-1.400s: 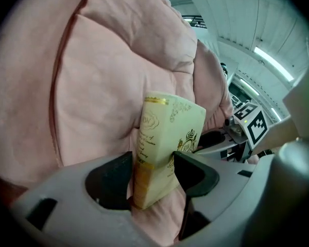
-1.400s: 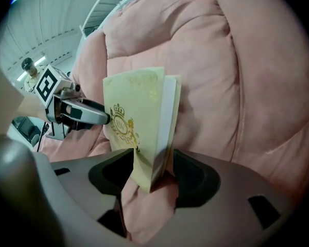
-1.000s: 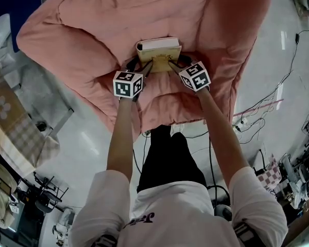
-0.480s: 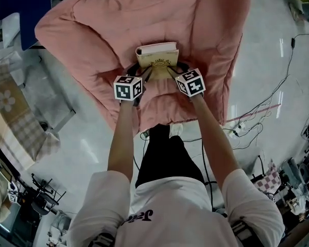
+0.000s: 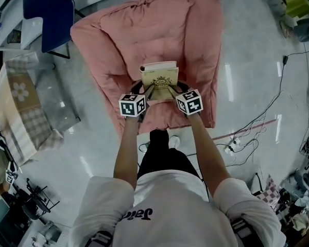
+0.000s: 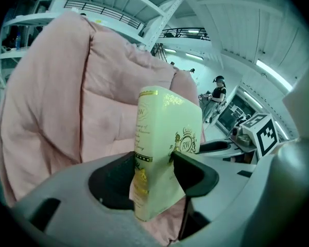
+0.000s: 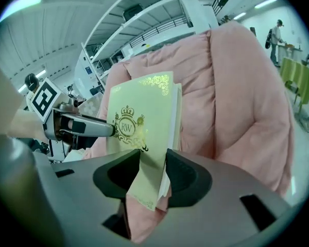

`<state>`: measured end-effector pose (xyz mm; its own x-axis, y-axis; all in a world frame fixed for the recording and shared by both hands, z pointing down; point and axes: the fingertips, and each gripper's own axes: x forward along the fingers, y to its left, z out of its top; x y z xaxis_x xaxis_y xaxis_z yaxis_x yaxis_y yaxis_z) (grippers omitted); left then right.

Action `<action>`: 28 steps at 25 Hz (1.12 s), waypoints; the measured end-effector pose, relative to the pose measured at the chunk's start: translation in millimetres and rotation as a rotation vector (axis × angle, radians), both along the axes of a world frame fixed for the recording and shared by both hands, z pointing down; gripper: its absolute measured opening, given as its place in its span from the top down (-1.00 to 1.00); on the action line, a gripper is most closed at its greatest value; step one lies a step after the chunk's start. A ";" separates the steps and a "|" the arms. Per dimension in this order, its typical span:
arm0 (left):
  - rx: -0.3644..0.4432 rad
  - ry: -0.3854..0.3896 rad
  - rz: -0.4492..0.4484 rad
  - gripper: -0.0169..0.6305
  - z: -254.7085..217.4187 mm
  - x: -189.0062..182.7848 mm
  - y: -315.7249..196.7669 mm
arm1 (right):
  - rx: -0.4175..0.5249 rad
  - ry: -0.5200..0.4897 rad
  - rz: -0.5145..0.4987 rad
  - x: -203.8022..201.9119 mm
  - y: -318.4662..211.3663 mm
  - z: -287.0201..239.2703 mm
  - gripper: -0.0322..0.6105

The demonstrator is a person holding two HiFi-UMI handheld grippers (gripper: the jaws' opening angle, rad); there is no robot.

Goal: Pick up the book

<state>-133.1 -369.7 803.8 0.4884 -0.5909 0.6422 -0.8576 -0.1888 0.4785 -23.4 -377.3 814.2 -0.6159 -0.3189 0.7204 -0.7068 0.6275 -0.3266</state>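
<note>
Clamping the book [image 5: 159, 77] by its near edge, the two claws hold it over the seat of a pink armchair [image 5: 118, 35]. The book is cream, with a gold crest [image 5: 161, 81] on the cover facing up and its page edge at the far side. The left claw [image 5: 150, 90] has the near left corner, and in the left gripper view its jaws press on the spine end and the cover. The right claw [image 5: 170, 90] has the near right corner between its jaws, which are closing on it, with the pads touching the front and back. Behind each claw sits a marker cube [image 5: 131, 105], and bare forearms [image 5: 126, 148] run back to the person. A blue chair [image 5: 49, 14] stands far left of the armchair. Cables [image 5: 247, 133] trail over the pale floor [image 5: 252, 60] on the right.
</note>
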 end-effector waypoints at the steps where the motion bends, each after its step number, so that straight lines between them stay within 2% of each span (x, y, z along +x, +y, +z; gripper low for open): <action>1: 0.012 -0.001 -0.010 0.21 -12.6 0.2 6.6 | 0.011 -0.005 0.004 0.3 6.3 -12.6 0.41; 9: 0.134 -0.024 -0.057 0.21 -113.9 1.3 45.4 | 0.128 -0.077 0.029 3.0 44.3 -112.2 0.41; 13: 0.216 -0.022 -0.064 0.22 -160.8 30.9 79.5 | 0.182 -0.131 0.047 34.4 80.4 -159.9 0.40; 17: 0.277 -0.026 -0.054 0.23 -196.0 39.5 107.9 | 0.248 -0.143 0.047 43.1 107.8 -195.1 0.41; 28: 0.445 -0.044 -0.068 0.22 -298.5 45.9 142.4 | 0.419 -0.188 0.079 49.8 140.3 -296.5 0.40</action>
<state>-87.2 -227.3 505.3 0.4166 -0.8440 0.3377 -0.8930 -0.3104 0.3258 26.4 -237.1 517.7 -0.6856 -0.6097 0.3979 -0.7106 0.6792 -0.1836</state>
